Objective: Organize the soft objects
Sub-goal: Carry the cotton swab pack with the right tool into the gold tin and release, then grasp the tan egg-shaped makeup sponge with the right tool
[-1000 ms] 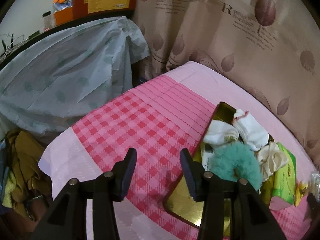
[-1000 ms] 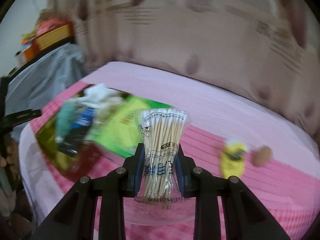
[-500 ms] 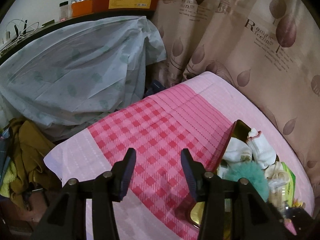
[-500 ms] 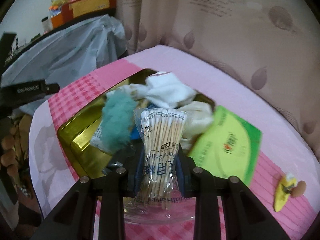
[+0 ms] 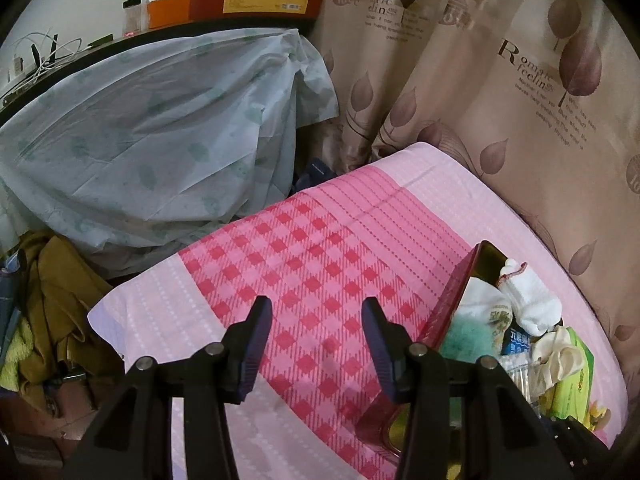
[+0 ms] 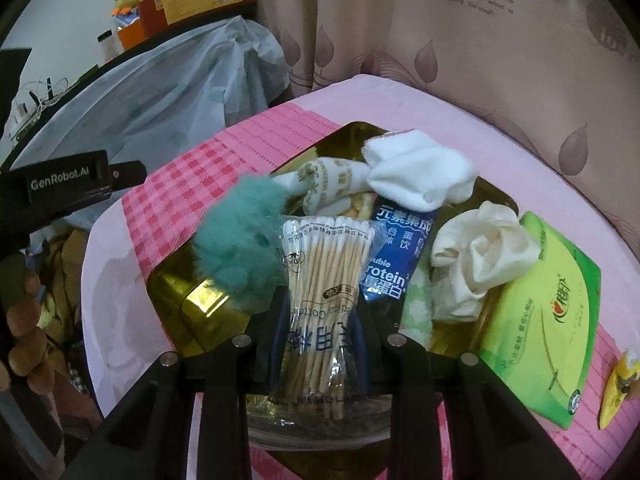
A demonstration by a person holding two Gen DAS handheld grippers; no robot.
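My right gripper (image 6: 318,320) is shut on a clear pack of cotton swabs (image 6: 320,280) and holds it over a gold tin box (image 6: 200,304) on the pink bed. The box holds a teal fluffy ball (image 6: 240,240), white socks (image 6: 420,176), a printed white cloth (image 6: 328,188), a blue protein sachet (image 6: 392,256) and a cream cloth (image 6: 476,264). My left gripper (image 5: 316,332) is open and empty above the pink checked sheet (image 5: 320,264), left of the box (image 5: 452,304). The socks (image 5: 528,300) and the teal ball (image 5: 464,336) also show there.
A green tissue pack (image 6: 548,328) leans at the box's right edge. A yellow toy (image 6: 618,380) lies on the sheet at the right. A leaf-print curtain (image 5: 520,100) hangs behind the bed. A pale plastic-covered heap (image 5: 140,140) and a pile of clothes (image 5: 48,312) stand left.
My right gripper has carried the swab pack leftward from beside the tissue pack to over the gold box. My left gripper has pulled away to the left of the box, still open.
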